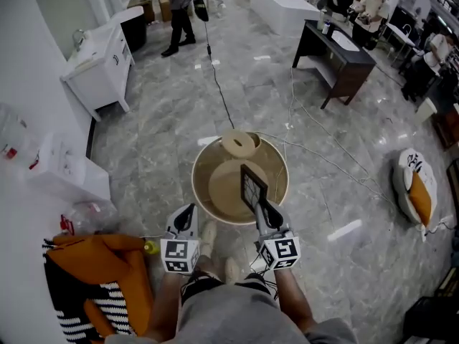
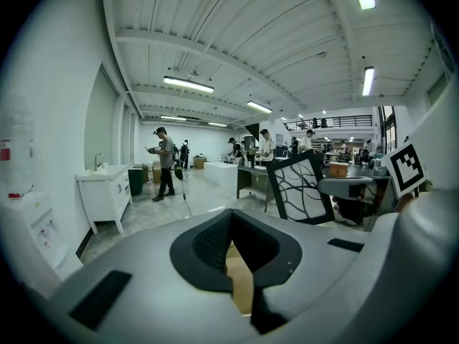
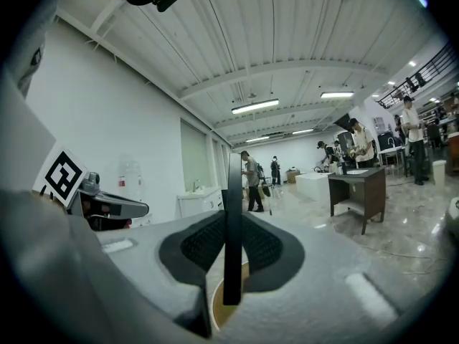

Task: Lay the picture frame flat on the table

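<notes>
In the head view the picture frame, black-edged with a white branch-pattern picture, stands upright over a round tan table. My right gripper is shut on the frame's lower edge. In the right gripper view the frame shows edge-on as a thin black bar between the pads. From the left gripper view the frame's face is visible at the right. My left gripper hangs at the table's near left edge, apart from the frame, its jaws together with nothing in them.
A tan ring-shaped object lies at the table's far edge. Orange and striped fabric sits at lower left. A white cabinet, a dark desk, a floor cable and a floor bag surround the table. People stand far back.
</notes>
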`<state>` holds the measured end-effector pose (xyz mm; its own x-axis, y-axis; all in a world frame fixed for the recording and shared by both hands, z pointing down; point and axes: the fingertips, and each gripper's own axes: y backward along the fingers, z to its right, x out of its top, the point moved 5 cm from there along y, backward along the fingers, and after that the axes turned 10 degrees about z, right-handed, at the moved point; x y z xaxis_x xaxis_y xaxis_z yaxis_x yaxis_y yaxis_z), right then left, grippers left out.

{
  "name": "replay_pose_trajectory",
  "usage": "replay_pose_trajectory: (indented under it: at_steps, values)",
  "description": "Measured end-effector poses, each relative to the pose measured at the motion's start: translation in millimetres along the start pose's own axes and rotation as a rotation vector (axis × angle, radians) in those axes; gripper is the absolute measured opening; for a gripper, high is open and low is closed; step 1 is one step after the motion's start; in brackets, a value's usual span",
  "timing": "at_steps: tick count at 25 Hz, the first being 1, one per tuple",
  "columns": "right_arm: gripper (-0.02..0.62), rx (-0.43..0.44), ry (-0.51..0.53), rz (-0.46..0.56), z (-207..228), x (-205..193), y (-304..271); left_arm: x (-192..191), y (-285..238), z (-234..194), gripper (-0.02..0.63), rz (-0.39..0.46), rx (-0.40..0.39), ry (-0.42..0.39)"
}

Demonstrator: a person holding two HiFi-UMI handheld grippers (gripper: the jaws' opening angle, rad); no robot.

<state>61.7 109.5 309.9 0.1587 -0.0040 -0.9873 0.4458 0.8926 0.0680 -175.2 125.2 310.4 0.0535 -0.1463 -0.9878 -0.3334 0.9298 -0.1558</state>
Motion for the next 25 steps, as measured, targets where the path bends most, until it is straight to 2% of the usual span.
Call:
replay_pose_trajectory:
  at_steps: [5, 11, 16, 25]
  values:
    - [0.064, -0.062, -0.027, -0.046, 16.0, -28.6, -37.4, -19.6, -54.1, -24.2, 0.017, -0.040, -0.068, 0.019]
    - [0.064, -0.126, -0.073, -0.133, 27.4, -72.3, -87.5, -52.6, -121.5, -56.1, 0.017, -0.128, -0.129, 0.046]
    - [0.064, -0.162, -0.097, -0.190, 43.3, -112.8, -126.1, -93.6, -165.5, -82.9, 0.017, -0.209, -0.143, 0.084]
    - [0.064, -0.214, -0.151, -0.286, 75.4, -195.9, -167.0, -177.5, -227.8, -102.8, 0.017, -0.324, -0.188, 0.102]
